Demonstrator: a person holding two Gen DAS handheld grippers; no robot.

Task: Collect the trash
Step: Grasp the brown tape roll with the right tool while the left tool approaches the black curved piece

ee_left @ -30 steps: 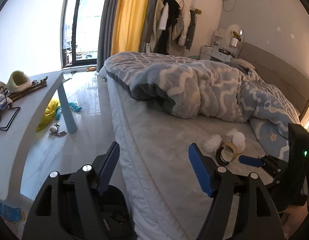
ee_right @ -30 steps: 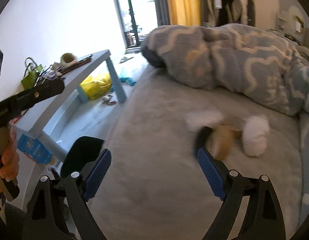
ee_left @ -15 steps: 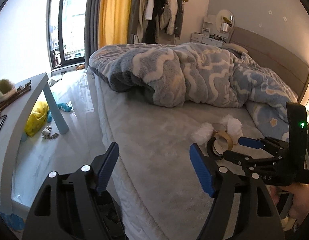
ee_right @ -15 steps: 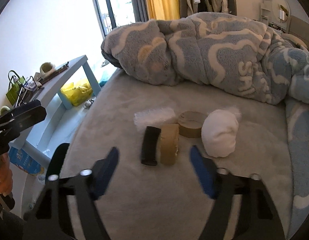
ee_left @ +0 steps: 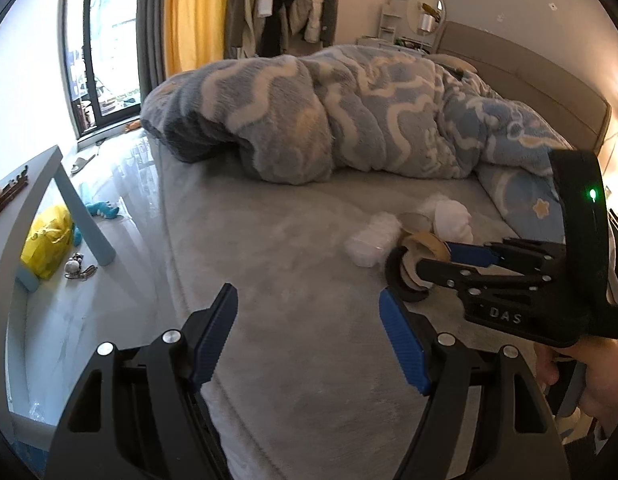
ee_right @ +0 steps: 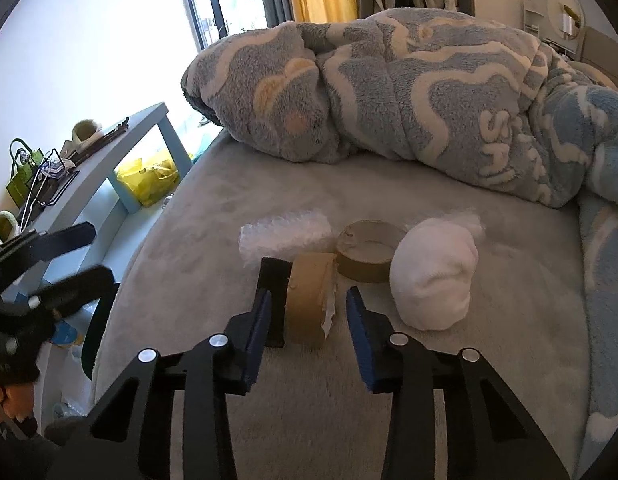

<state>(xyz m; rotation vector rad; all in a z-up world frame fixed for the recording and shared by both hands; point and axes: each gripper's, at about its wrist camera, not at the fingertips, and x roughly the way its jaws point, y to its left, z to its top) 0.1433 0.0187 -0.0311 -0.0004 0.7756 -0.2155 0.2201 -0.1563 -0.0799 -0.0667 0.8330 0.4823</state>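
Observation:
Trash lies on the grey bed sheet (ee_right: 489, 352): a black tape roll (ee_right: 275, 280) and a tan tape roll (ee_right: 309, 300) standing on edge side by side, a flat brown tape roll (ee_right: 367, 254), a bubble-wrap wad (ee_right: 285, 236) and a white crumpled wad (ee_right: 433, 276). My right gripper (ee_right: 307, 316) is open, its fingers on either side of the two upright rolls without pressing them. In the left wrist view it (ee_left: 433, 264) reaches the rolls (ee_left: 423, 244) from the right. My left gripper (ee_left: 309, 332) is open and empty above the sheet, left of the trash.
A bunched blue-grey fleece blanket (ee_right: 409, 92) covers the far side of the bed. A light blue table (ee_right: 121, 148) with clutter stands left of the bed, a yellow bag (ee_left: 49, 236) under it. A headboard (ee_left: 521, 80) is at the far right.
My right gripper moved forward onto the two upright tape rolls and narrowed around them. My left gripper swung right over the bed, closer to the trash.

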